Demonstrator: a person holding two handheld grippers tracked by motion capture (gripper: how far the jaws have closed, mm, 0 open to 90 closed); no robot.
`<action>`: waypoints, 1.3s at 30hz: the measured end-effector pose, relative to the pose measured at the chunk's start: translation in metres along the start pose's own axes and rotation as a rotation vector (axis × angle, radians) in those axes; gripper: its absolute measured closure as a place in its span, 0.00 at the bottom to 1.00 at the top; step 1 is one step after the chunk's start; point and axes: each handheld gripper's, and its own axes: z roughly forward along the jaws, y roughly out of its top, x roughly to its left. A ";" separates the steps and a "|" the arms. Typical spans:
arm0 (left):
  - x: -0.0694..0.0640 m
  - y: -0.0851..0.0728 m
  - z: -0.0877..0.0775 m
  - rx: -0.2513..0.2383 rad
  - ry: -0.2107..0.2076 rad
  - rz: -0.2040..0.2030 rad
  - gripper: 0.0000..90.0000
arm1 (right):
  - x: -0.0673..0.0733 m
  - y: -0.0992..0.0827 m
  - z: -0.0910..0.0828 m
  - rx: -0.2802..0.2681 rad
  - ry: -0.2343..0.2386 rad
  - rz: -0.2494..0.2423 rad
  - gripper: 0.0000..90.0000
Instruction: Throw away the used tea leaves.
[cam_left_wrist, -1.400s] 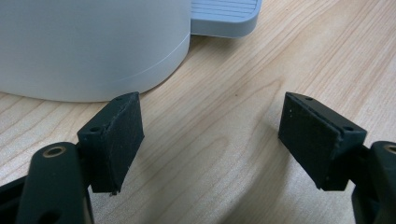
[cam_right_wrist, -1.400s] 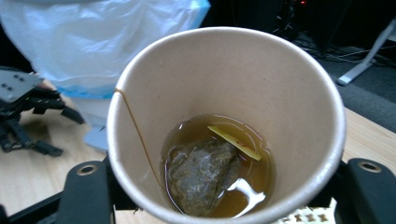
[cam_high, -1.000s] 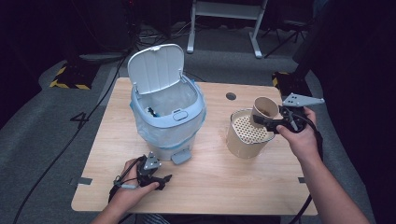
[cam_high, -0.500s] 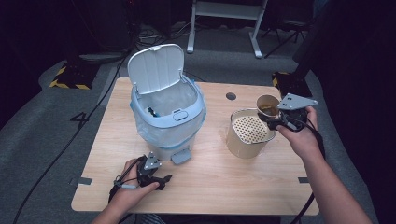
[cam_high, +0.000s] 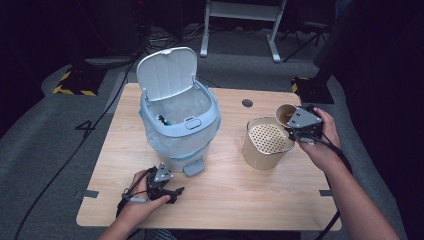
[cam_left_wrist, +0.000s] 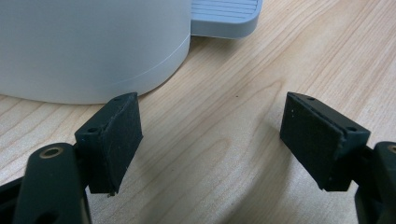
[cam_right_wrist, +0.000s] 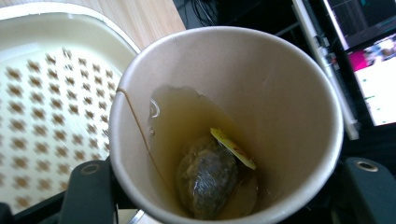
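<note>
- Our right gripper (cam_high: 295, 125) is clamped on the paper cup (cam_right_wrist: 224, 126), tipped toward the perforated container (cam_high: 265, 142); forearm angled in from the table's right edge.
- Cup holds tea and a teabag (cam_right_wrist: 208, 177).
- Our left gripper (cam_high: 167, 190) lies low on the table (cam_high: 240, 200), jaws apart, nothing between, just beside the bin (cam_high: 177, 125).

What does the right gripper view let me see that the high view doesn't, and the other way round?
The right gripper view alone reveals a tea bag with its yellow tag lying in tea inside the paper cup. The high view alone takes in the bin with its lid up, and the left hand-held gripper resting on the table. Both share the cup, tilted beside the perforated strainer container, held in the right hand-held gripper.
</note>
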 end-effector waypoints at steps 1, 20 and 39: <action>0.000 0.000 0.000 0.000 0.000 0.000 0.23 | 0.001 0.000 0.000 0.008 -0.007 -0.020 0.38; 0.000 0.000 0.000 -0.003 0.000 -0.002 0.23 | 0.033 0.008 0.014 0.221 -0.285 -0.552 0.40; 0.000 0.000 0.000 0.000 -0.001 -0.001 0.23 | 0.067 0.010 0.019 0.433 -0.675 -1.304 0.42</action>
